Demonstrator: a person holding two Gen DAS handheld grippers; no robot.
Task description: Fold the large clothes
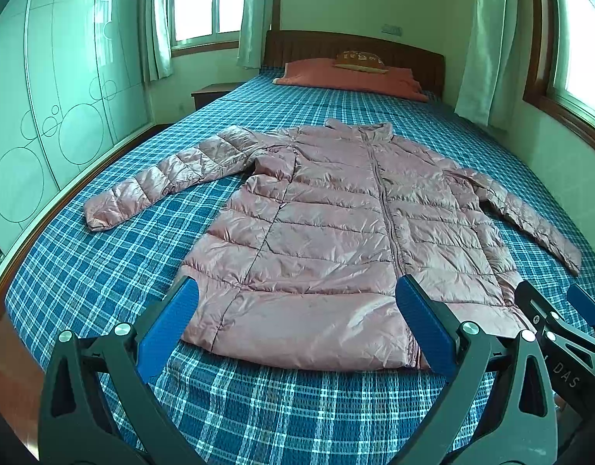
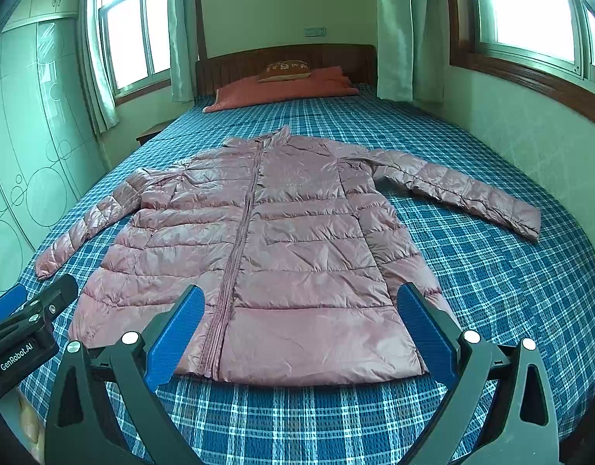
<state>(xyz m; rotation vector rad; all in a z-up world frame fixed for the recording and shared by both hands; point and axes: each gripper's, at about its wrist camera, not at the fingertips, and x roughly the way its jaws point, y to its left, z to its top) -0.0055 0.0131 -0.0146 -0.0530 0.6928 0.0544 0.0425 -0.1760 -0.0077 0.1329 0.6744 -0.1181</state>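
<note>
Daylit bedroom: plaid-sheeted bed [image 1: 104, 271], wooden headboard [image 1: 317, 44], curtained windows [image 1: 204, 0].

a puffer jacket [image 1: 336, 232] lies flat mid-frame on the bed [image 1: 84, 271], collar toward the headboard [image 1: 351, 44] at upper centre, sleeves spread left and right. a pillow [image 1: 348, 77] sits before the headboard. a wardrobe [image 1: 45, 116] stands at left.

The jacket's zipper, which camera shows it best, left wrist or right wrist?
The right wrist view: there the zipper runs unblocked from collar to hem, between the open fingers of the right gripper. In the left wrist view the zipper shows too, but its bottom end is hidden behind a blue finger of the left gripper.
</note>
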